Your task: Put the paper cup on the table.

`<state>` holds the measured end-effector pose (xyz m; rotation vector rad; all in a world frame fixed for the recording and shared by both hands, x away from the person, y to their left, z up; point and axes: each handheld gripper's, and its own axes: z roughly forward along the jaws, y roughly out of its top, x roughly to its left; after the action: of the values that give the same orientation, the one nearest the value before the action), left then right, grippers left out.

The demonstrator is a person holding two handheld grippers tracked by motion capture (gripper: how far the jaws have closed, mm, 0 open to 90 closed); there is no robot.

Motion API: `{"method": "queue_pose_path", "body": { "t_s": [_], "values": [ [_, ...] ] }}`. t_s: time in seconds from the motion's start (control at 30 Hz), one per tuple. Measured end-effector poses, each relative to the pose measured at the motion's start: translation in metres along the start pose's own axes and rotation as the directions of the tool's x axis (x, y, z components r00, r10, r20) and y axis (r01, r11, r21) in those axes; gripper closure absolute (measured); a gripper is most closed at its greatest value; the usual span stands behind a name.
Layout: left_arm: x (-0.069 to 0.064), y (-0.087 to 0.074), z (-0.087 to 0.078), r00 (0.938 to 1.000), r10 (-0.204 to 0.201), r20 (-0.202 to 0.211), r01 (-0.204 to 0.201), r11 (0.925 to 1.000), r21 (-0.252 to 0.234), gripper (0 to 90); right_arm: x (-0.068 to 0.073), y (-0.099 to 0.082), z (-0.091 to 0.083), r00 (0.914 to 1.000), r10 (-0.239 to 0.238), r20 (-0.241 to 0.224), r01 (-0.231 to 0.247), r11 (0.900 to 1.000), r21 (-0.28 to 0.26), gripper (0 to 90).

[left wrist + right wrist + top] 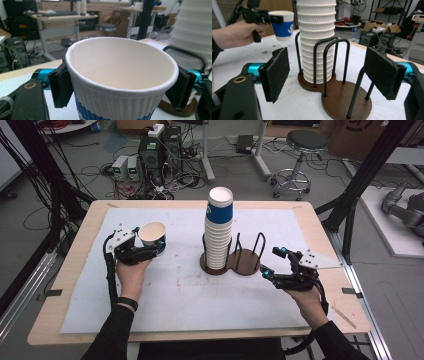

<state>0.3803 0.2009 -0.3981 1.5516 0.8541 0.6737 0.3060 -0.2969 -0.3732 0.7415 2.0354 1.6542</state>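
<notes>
Between left gripper pads, paper cup

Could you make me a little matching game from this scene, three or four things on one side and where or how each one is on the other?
Things:
1. single paper cup
2. stack of cups
3. right gripper
4. stool

States:
A. on the floor beyond the table
B. jaws open, nothing between them
C. standing in the left half of the wire holder
D. clamped between the jaws of the left gripper

Pairs: 1-D, 2-C, 3-B, 4-A
</notes>
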Motion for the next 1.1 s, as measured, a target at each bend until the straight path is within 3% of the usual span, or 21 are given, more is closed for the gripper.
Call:
{"method": "queue_pose_path", "body": {
  "t_s": [0.23,0.37,0.47,0.6,0.8,1.03,1.1],
  "values": [
    [0.012,-0.019,0.021,0.9995,-0.029,-0.013,0.029,0.9993,0.023,21.9,-0.001,0.000,-0.001,0.9999,0.000,0.011,0.000,1.0000,-0.005,21.4],
    [0.016,-0.027,0.029,0.9994,-0.012,-0.032,0.013,0.9986,0.051,21.9,0.000,0.000,-0.001,0.9999,-0.002,0.017,0.002,1.0000,-0.002,21.5],
    [0.018,-0.031,0.032,0.9993,-0.016,-0.035,0.018,0.9985,0.052,21.9,-0.001,0.000,-0.001,0.9999,0.003,0.016,-0.003,1.0000,-0.008,21.4],
    [0.019,-0.035,0.035,0.9995,-0.002,-0.033,0.006,0.9944,0.105,21.9,-0.002,-0.001,-0.001,0.9999,0.006,0.013,-0.006,1.0000,-0.005,21.4],
    [0.018,-0.034,0.033,0.9992,-0.002,-0.040,0.007,0.9914,0.130,19.5,-0.001,-0.001,0.000,0.9999,0.006,0.013,-0.006,1.0000,-0.004,21.4],
    [0.014,-0.032,0.031,0.9993,0.009,-0.036,-0.001,0.9808,0.195,17.8,-0.002,-0.002,0.000,0.9997,0.015,0.018,-0.015,0.9998,-0.014,20.4],
    [0.015,-0.034,0.030,0.9990,0.017,-0.042,-0.007,0.9719,0.235,17.9,-0.002,-0.002,0.000,0.9997,0.010,0.022,-0.010,0.9998,-0.016,20.3]
  ]
}}
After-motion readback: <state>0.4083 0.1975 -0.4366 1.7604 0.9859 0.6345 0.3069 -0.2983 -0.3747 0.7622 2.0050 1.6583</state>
